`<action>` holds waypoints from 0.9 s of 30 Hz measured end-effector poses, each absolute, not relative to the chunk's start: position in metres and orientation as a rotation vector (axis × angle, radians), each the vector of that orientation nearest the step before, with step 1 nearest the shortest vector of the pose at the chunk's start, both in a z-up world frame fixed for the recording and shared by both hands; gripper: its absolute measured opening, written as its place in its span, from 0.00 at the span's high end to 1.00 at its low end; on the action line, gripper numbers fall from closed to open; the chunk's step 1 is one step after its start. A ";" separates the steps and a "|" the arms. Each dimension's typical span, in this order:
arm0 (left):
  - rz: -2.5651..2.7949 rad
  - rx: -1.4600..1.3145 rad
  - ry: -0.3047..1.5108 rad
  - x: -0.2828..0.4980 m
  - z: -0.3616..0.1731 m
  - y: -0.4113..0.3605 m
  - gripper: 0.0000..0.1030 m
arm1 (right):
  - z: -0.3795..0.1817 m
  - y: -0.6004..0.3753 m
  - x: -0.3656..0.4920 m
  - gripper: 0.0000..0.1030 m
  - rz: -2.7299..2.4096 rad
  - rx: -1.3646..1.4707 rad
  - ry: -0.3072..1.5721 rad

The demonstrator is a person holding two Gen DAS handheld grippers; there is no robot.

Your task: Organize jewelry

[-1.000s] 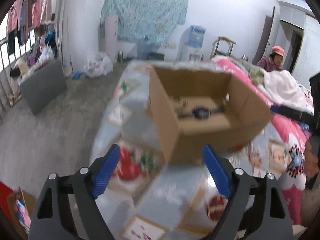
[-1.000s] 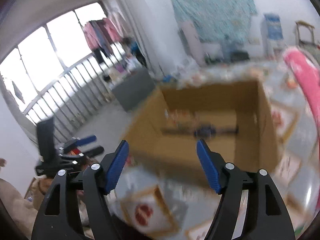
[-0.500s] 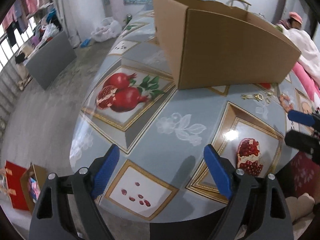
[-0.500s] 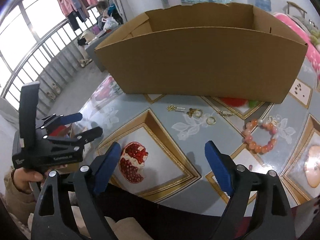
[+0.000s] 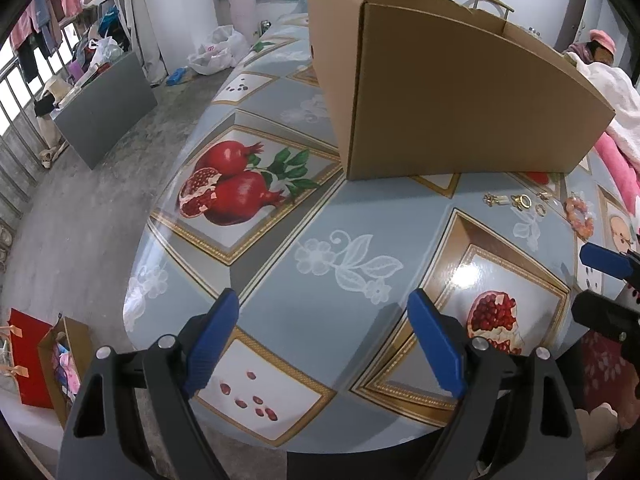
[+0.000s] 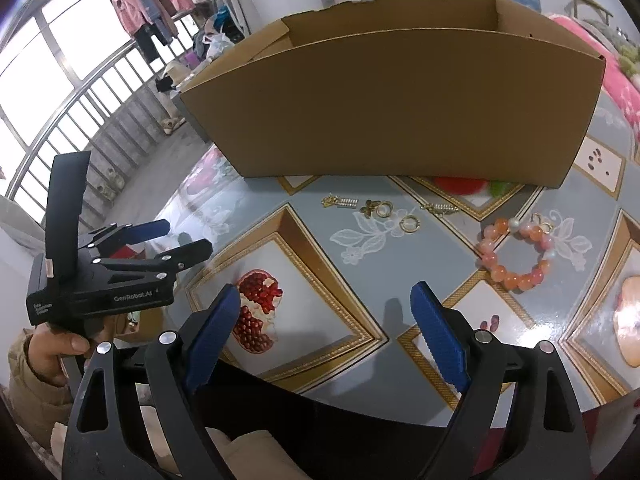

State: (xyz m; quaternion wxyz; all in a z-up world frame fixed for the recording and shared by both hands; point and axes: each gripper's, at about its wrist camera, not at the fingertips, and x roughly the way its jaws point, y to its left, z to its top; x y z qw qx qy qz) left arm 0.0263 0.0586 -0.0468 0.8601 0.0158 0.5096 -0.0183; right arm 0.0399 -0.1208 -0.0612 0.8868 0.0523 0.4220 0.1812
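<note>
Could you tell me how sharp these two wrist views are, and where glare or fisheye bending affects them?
Left wrist view: sharp, with a white glare patch on the glossy pomegranate-print tablecloth; the brown cardboard box bulges from the fisheye. Right wrist view: also sharp, the small gold earrings and orange bead bracelet crisp; the bright barred window is overexposed and its bars curve.

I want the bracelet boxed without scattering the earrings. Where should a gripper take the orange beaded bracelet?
Pinch the orange beaded bracelet across its near bead strand, descending from above with the right gripper. It lies flat as an open loop, clear of the gold earrings to its left.
</note>
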 end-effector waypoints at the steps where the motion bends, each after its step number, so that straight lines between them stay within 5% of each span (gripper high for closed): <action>1: -0.037 0.033 1.073 0.027 -0.048 0.058 0.18 | -0.063 -0.122 0.039 0.19 0.380 0.108 0.879; 27: -0.037 0.030 1.089 0.034 -0.056 0.057 0.10 | -0.074 -0.109 0.041 0.16 0.407 0.069 0.938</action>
